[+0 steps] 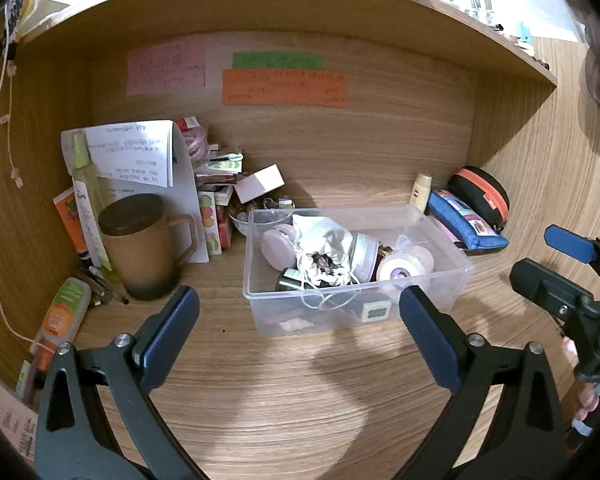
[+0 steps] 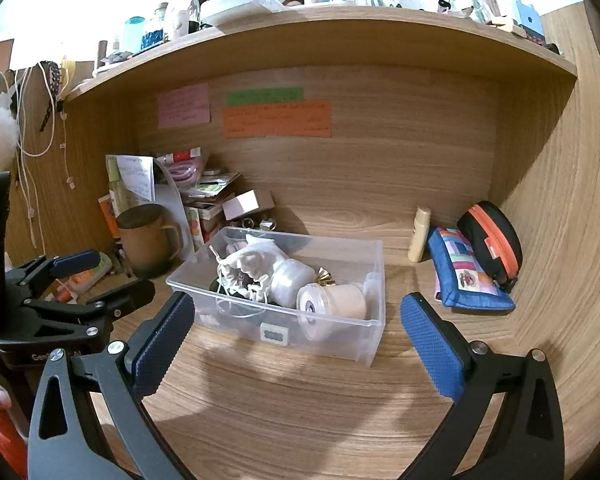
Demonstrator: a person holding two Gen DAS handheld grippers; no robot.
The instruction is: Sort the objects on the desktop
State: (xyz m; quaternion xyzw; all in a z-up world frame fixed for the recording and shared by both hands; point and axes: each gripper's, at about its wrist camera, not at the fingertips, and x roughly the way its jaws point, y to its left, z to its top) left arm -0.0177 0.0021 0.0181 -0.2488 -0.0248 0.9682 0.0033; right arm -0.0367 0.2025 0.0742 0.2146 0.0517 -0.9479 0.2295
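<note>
While both grippers, left gripper (image 1: 300, 308) and right gripper (image 2: 296, 316), hang wide open and empty, the clear bin (image 1: 452, 280) sits filled on the desk (image 1: 280, 400).

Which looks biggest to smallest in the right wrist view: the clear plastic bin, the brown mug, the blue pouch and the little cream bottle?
1. clear plastic bin, clearly largest.
2. and 3. brown mug and blue pouch look alike; the mug sits farther back, so no ranking.
4. cream bottle, smallest.
</note>
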